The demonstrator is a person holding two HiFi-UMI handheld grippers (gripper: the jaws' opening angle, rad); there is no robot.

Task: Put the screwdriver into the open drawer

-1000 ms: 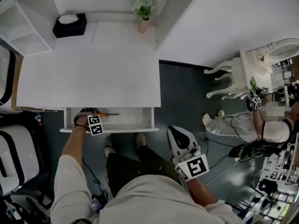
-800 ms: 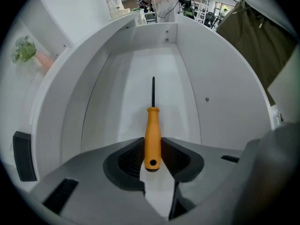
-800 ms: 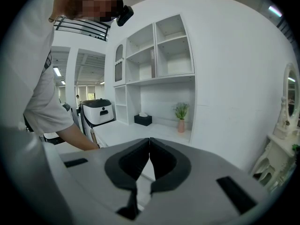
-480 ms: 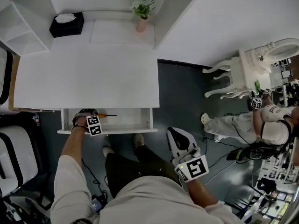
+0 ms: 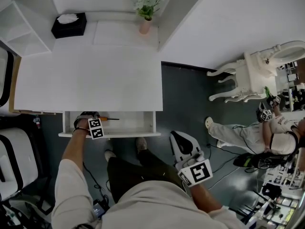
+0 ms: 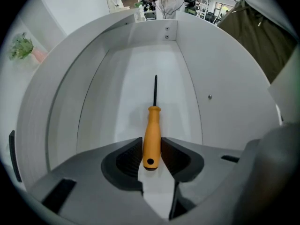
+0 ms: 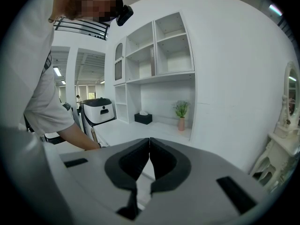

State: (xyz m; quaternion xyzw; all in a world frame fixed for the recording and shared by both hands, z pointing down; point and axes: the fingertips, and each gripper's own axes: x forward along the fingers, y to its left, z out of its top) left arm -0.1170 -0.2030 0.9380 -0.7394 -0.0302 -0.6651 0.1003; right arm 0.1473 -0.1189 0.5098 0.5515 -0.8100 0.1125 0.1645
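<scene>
The screwdriver has a smooth orange handle with a small hole near its butt and a thin black shaft. It lies inside the white drawer, at the centre of the left gripper view. The left gripper clasps the handle's end. At lower centre of the right gripper view, the right gripper is clenched on nothing.

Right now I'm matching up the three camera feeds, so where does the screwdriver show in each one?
Head view: screwdriver at the left end of the open drawer, lower left of picture.
Left gripper view: dead centre, orange handle gripped by the left gripper, shaft pointing away.
Right gripper view: not in it.
Shared landmark: the potted plant, visible in all three.
</scene>
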